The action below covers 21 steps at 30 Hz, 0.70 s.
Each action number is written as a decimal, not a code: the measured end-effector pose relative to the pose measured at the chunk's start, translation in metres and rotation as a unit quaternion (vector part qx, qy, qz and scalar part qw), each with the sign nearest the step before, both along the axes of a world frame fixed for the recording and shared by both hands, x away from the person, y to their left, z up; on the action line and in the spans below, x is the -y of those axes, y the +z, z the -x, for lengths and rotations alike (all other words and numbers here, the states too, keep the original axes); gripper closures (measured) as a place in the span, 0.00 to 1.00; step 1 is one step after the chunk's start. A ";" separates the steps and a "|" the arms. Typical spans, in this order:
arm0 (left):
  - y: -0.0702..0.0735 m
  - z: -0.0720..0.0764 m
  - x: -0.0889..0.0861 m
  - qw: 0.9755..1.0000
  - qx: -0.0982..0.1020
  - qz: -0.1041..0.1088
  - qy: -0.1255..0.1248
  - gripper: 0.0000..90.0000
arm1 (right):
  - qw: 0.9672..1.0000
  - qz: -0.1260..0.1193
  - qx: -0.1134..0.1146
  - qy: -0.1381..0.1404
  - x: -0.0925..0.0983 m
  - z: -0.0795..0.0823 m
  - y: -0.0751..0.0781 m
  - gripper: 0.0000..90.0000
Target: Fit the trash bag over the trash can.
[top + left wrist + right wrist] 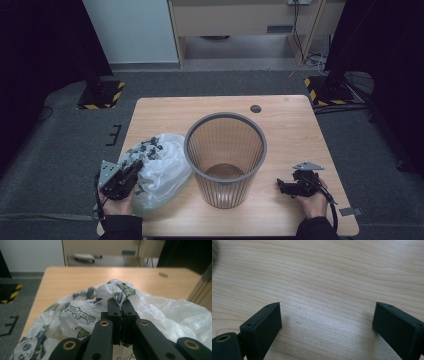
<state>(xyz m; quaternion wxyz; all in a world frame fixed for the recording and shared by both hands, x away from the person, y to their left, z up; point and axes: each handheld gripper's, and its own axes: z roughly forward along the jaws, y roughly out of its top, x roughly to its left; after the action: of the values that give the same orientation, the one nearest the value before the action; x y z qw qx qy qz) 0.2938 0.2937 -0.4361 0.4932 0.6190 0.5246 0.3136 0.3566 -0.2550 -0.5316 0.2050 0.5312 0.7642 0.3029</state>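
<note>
Left gripper view shows the left gripper (121, 305) clamped on a printed plastic bag (80, 315). High view adds a bin (225, 157) beside the bag; the right gripper (327, 322) gapes over bare table (324, 277).

Place: we take it for a lab or test room.
Signs: black curtains (35, 45), hazard-striped stand bases (101, 94), grey carpet (60, 150), loose cables (305, 30), a lone wooden counter (165, 112).

**Colours and patterns on the table**

A pale wood grain is shown by the table (295, 125). The ribbed bin (226, 150) is coloured grey. The plastic bag (82, 315) is white, printed with green-and-black figures and lettering. Both grippers' jaws are black.
</note>
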 end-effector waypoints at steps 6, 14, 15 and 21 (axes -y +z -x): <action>0.018 0.008 -0.006 0.998 0.054 0.017 0.016 0.97 | 1.000 0.003 0.000 0.002 0.000 -0.001 -0.001 0.09; 0.050 0.019 -0.014 0.992 0.119 0.042 0.031 0.97 | 1.000 0.005 0.004 -0.001 -0.001 -0.001 -0.002 0.09; 0.055 0.021 -0.014 0.990 0.127 0.044 0.031 0.97 | 1.000 0.004 0.005 -0.001 -0.001 -0.001 -0.002 0.09; 0.088 0.028 -0.018 0.981 0.177 0.066 0.037 0.97 | 1.000 0.001 0.010 -0.005 -0.001 0.000 -0.003 0.08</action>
<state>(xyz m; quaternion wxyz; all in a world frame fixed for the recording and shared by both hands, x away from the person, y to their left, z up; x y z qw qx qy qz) 0.2662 0.3119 -0.3478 0.6063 0.4996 0.4714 0.4008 0.3563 -0.2540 -0.5348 0.2151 0.5319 0.7597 0.3061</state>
